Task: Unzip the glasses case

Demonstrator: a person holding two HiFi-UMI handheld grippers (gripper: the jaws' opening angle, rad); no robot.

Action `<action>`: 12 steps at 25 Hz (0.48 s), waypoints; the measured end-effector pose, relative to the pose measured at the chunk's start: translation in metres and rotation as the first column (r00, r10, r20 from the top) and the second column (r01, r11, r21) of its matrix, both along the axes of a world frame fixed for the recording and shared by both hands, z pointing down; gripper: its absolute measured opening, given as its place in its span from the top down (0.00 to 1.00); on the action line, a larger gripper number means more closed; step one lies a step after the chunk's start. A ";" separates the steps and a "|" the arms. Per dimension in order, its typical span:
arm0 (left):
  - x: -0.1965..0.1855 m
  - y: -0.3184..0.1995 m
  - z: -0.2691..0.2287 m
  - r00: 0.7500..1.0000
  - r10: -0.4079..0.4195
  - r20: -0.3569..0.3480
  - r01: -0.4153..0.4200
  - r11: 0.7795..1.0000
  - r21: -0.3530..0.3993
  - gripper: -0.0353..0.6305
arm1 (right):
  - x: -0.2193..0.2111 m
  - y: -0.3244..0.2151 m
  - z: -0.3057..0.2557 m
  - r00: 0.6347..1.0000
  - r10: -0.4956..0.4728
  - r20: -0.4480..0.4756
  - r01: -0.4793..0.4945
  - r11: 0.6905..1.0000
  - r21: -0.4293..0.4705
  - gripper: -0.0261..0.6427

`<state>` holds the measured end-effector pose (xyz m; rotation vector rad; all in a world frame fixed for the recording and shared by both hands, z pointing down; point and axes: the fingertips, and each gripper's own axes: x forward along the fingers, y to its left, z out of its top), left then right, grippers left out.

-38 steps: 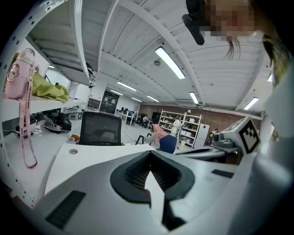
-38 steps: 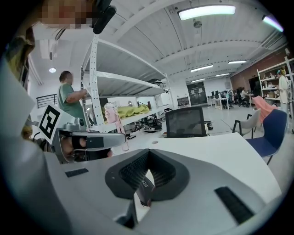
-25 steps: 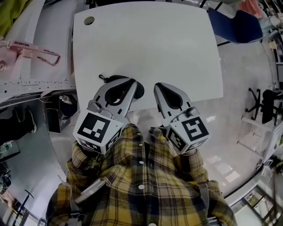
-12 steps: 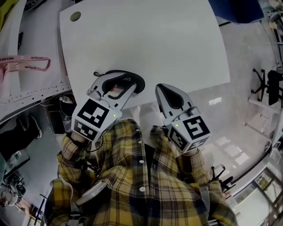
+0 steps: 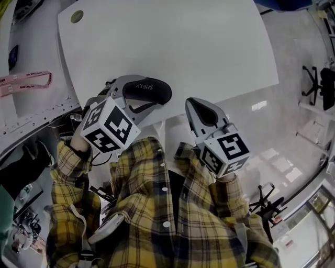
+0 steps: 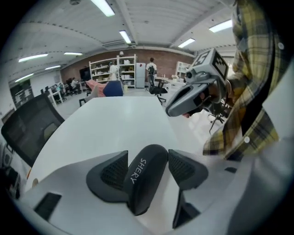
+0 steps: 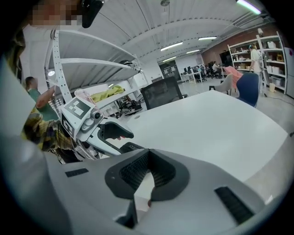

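The black glasses case (image 5: 144,88), printed with white letters, lies on the white table (image 5: 172,47) close to its front edge. My left gripper (image 5: 151,97) straddles it. In the left gripper view the case (image 6: 142,183) lies between the two pads and the jaws are opening; I see no squeeze on it. The zip and its pull are not visible. My right gripper (image 5: 192,104) hangs just right of the case, off the table's front edge, with its fingers together and nothing between them (image 7: 148,153). It also shows in the left gripper view (image 6: 177,108).
A round cable hole (image 5: 77,16) is in the table's far left corner. A pink lanyard (image 5: 26,81) lies on the white bench to the left. A dark office chair (image 6: 27,128) stands by the table's left side. Shiny floor (image 5: 282,146) lies to the right.
The left gripper has rolled and sunk onto the case, and its jaws have gone from shut to apart round it. The right gripper has dropped a little.
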<state>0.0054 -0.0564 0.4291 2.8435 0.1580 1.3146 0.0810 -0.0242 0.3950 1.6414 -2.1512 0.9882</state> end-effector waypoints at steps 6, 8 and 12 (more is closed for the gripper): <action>-0.001 0.001 0.029 0.974 0.180 0.138 -0.196 0.974 0.113 0.49 | -0.008 0.011 0.020 1.000 -0.003 0.028 0.004 0.999 -0.045 0.96; -0.004 -0.001 0.038 0.962 0.210 0.176 -0.236 0.961 0.146 0.49 | -0.014 0.015 0.027 0.999 -0.007 0.034 0.009 0.998 -0.059 0.96; -0.003 0.001 0.047 0.947 0.242 0.212 -0.278 0.947 0.161 0.49 | -0.021 0.023 0.038 0.999 -0.026 0.037 0.030 0.996 -0.090 0.96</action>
